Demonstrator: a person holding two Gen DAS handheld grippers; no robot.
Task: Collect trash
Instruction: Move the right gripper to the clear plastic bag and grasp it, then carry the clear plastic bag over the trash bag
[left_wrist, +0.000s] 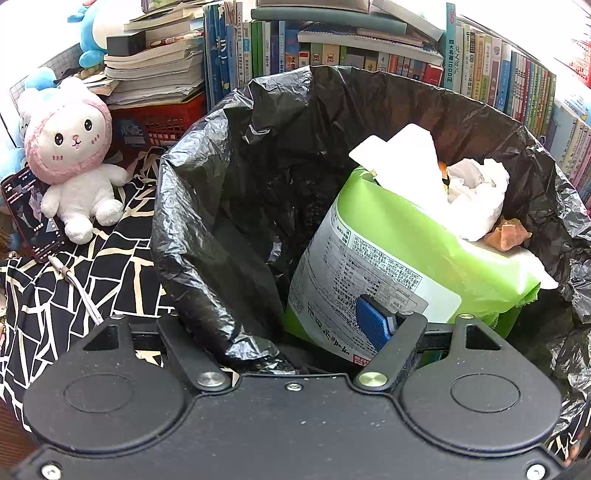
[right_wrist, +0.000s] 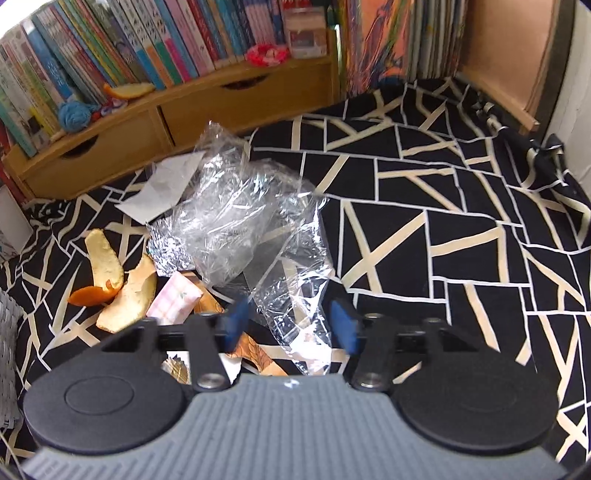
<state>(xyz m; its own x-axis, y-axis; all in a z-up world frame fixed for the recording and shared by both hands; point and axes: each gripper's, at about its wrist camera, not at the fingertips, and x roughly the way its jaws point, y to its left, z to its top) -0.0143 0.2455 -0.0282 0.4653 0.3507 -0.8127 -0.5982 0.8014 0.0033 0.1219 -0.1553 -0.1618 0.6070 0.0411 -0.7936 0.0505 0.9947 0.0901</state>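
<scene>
Step in hand: pickup of clear cellophane wrap (right_wrist: 251, 221) from the black-and-cream patterned cloth (right_wrist: 461, 221), below a wooden drawer shelf (right_wrist: 147, 122) of books. Right tongs (right_wrist: 291, 325) angled down over the wrap's near tail, blue pads (right_wrist: 341, 321) spread on either side of it, not visibly pressing. Wrap crumpled; long axis from far left, near a white paper scrap (right_wrist: 162, 192), toward the tongs; loose tail pointing at the camera. Orange peel (right_wrist: 114, 288), foil scrap (right_wrist: 170, 251) and a pink checked wrapper (right_wrist: 173, 302) just left of it, uncollected. Left tongs (left_wrist: 295, 332) spread across the near rim of the black bin liner (left_wrist: 221, 206), one jaw outside, one inside; grip on the rim cannot be told. Green wet-wipe pack (left_wrist: 406, 251) and white tissue (left_wrist: 476, 192) inside. Next move, judged: closing on the film, lifting clear, carrying to the bin; risk of thin film slipping out.
</scene>
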